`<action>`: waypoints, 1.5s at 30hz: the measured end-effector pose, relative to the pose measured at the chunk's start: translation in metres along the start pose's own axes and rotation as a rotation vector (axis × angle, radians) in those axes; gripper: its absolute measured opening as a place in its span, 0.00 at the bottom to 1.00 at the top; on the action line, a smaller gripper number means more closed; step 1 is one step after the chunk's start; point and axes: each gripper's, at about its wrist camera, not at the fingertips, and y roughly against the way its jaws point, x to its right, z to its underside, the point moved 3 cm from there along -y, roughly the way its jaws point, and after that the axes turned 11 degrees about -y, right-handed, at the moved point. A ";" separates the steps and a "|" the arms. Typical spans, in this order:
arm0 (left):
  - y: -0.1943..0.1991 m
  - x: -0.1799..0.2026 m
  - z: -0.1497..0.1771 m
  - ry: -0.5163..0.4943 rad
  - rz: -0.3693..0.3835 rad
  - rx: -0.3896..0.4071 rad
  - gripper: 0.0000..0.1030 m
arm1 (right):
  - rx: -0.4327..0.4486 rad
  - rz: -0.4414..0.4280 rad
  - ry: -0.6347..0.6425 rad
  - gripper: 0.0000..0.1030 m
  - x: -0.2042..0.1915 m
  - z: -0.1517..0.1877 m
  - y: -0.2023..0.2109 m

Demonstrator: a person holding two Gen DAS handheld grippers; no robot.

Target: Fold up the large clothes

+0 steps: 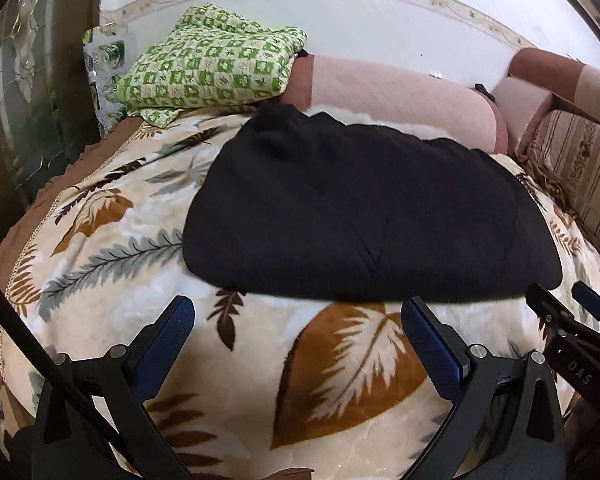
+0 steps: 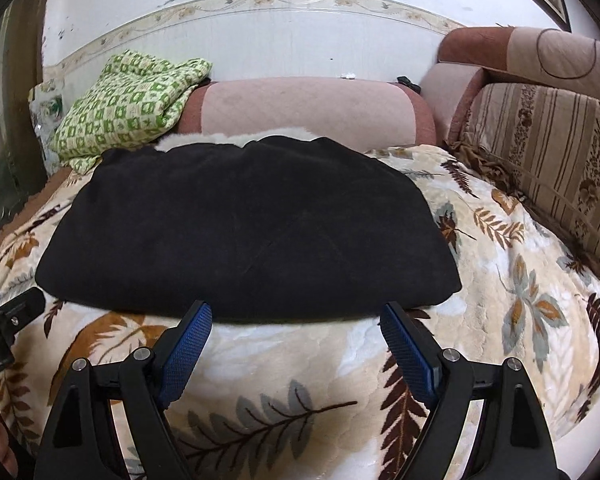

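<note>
Bare blanket (image 2: 300, 360) before black garment (image 2: 244, 224); bolster (image 2: 308, 108) behind.

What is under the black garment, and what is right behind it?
The black garment lies on the leaf-print blanket. A white fluffy edge shows behind it, before the pink cushion. What it covers is hidden.

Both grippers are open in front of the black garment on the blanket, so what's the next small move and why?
Probably ease both forward to the black garment's near edge and pinch it. The left gripper and right gripper are open, empty and just short of that edge on the leaf-print blanket, so another fold needs a grasp first.
</note>
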 end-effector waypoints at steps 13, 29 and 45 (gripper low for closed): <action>-0.006 0.002 0.005 -0.004 0.006 -0.039 1.00 | -0.005 0.016 0.046 0.87 -0.009 0.006 -0.006; -0.010 0.003 0.009 0.008 0.050 -0.063 1.00 | 0.013 0.020 0.037 0.87 -0.007 0.004 -0.004; -0.010 0.006 0.007 0.008 0.080 -0.059 1.00 | 0.054 0.038 0.063 0.88 -0.011 0.004 0.002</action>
